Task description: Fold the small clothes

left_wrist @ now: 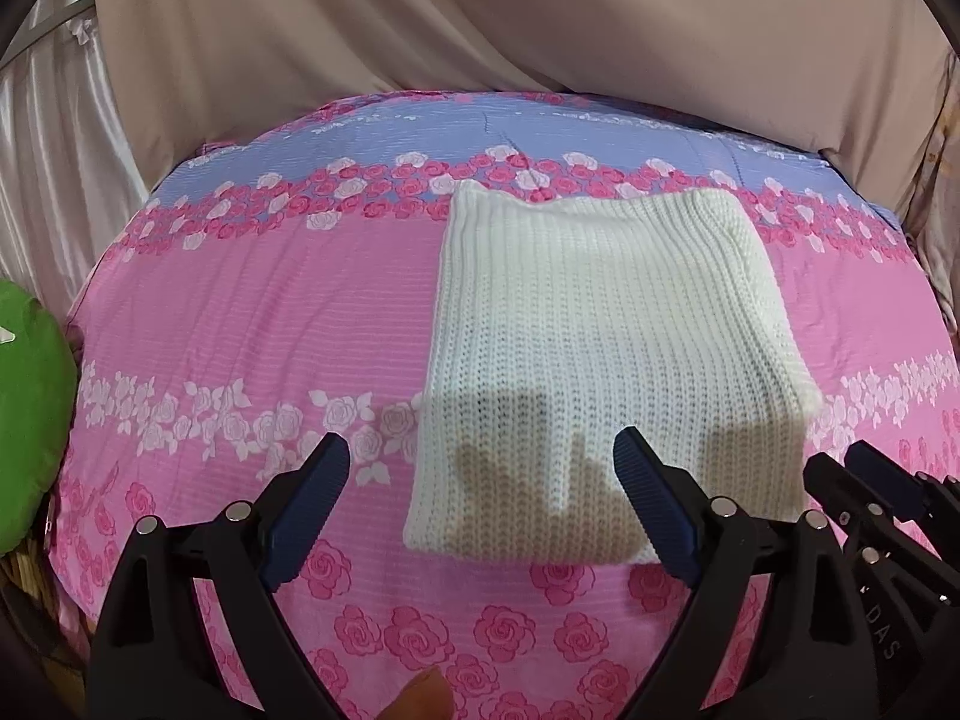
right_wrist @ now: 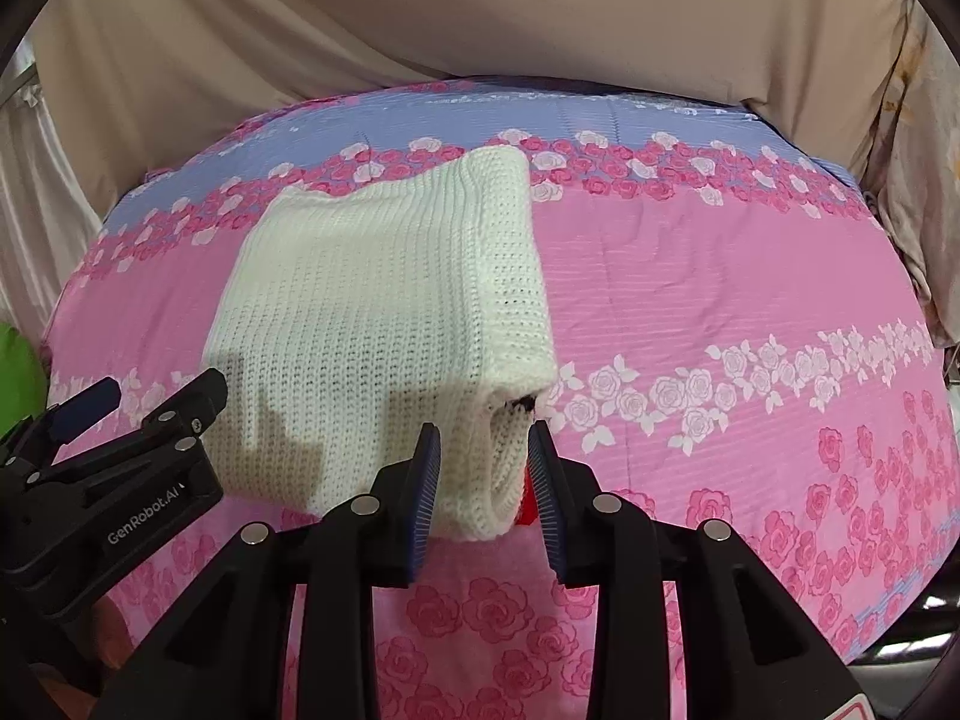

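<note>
A white knitted garment (left_wrist: 600, 330) lies folded into a thick rectangle on the pink floral bedspread (left_wrist: 240, 330). My left gripper (left_wrist: 480, 450) hangs open and wide over its near left corner, with nothing between the fingers. In the right wrist view the garment (right_wrist: 372, 312) shows its folded right edge. My right gripper (right_wrist: 483, 438) is open, its blue pads on either side of the near right corner without pressing on it. A small red bit (right_wrist: 527, 504) peeks out beside that corner. Each gripper shows in the other's view: right gripper (left_wrist: 846, 462), left gripper (right_wrist: 159, 390).
A green cushion (left_wrist: 30, 420) sits at the bed's left edge. Beige draped cloth (left_wrist: 480, 30) hangs behind the bed, with a pale curtain (left_wrist: 36, 180) at far left. The bedspread (right_wrist: 750, 300) stretches flat to the right of the garment. A fingertip (left_wrist: 426, 696) shows at the bottom.
</note>
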